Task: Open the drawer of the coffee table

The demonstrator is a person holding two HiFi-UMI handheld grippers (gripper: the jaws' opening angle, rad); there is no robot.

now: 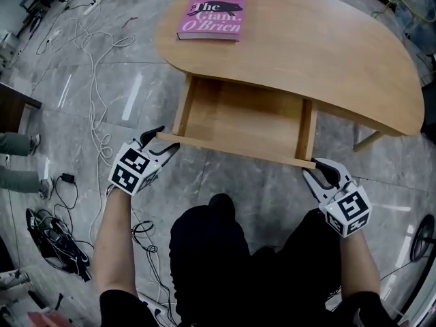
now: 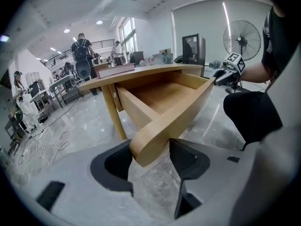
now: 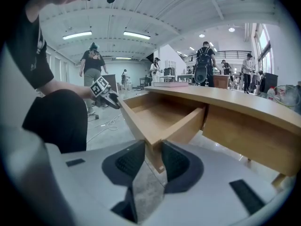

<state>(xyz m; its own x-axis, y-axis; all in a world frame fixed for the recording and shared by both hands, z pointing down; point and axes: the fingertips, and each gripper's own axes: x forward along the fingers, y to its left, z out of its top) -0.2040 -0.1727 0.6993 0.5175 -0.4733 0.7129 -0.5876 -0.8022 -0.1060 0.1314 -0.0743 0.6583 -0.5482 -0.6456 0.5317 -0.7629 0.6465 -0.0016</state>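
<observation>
Both of my grippers grip the front board of the drawer (image 1: 238,114), which stands pulled well out from under the coffee table (image 1: 327,53). My left gripper (image 1: 167,139) has its jaws fairly wide, pads pressed on either face of the board's left corner. My right gripper (image 1: 312,169) is closed narrower, pinching the board's right end between its pads.

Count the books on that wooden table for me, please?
1: a pink book lying flat on the tabletop, near its far left edge. The open drawer shows none inside.
</observation>
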